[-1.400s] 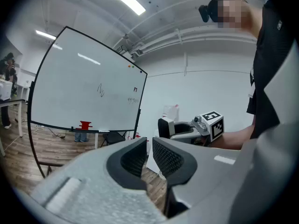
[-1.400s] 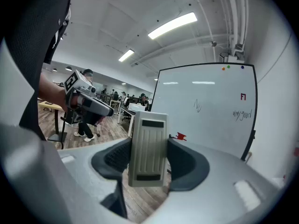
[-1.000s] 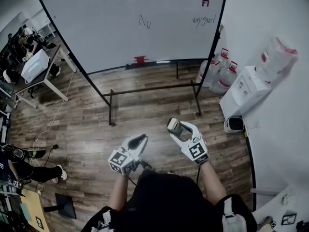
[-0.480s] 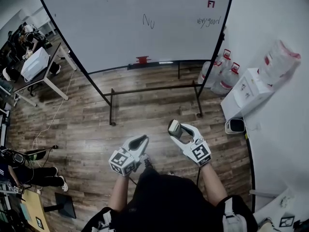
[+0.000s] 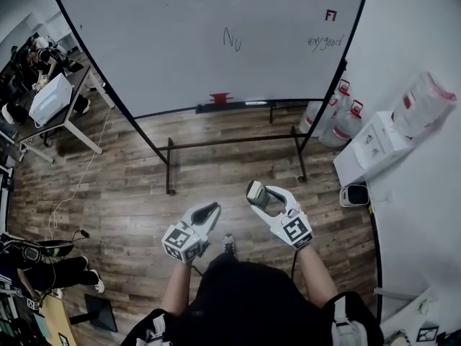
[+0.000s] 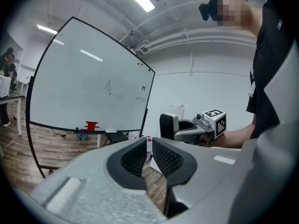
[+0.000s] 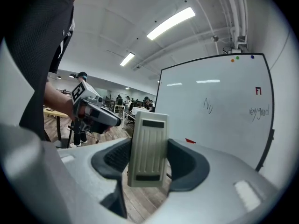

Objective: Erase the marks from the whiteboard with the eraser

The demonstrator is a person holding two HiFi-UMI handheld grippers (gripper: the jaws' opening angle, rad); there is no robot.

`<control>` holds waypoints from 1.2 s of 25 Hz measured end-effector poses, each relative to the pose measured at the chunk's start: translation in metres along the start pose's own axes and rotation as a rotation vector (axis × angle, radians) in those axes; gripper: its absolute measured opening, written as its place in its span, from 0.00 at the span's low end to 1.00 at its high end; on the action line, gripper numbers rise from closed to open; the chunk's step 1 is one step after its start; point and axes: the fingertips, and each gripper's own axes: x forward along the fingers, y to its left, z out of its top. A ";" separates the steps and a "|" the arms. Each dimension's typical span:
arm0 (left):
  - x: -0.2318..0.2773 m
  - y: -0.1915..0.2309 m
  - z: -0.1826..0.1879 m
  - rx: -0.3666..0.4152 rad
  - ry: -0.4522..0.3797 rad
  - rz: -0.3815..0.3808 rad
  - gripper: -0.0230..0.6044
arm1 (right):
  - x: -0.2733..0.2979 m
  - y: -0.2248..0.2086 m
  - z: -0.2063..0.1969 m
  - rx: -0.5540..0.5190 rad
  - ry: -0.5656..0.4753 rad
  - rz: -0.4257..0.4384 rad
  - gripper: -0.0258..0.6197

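A large whiteboard (image 5: 187, 42) on a black stand fills the far side of the head view. It bears a scribble (image 5: 231, 39) near the middle, a red mark (image 5: 330, 15) and small handwriting (image 5: 324, 42) at its right. My right gripper (image 5: 257, 195) is shut on a grey eraser (image 7: 148, 148), held upright well short of the board. My left gripper (image 5: 205, 212) hangs beside it, its jaws nearly together with nothing between them. The board's marks (image 7: 208, 107) also show in the right gripper view.
A red object (image 5: 220, 98) sits on the board's tray. Water jugs (image 5: 338, 121) and a white box (image 5: 374, 146) stand at the right by the wall. A desk (image 5: 54, 99) with seated people is at the left. Wooden floor (image 5: 216, 171) lies between me and the board.
The view has shifted so the whiteboard sits slightly lower and to the right. Both grippers keep their hold and position in front of the body.
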 end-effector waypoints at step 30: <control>0.066 0.138 0.024 0.036 0.058 -0.141 0.11 | 0.117 -0.077 -0.012 0.053 0.086 -0.146 0.42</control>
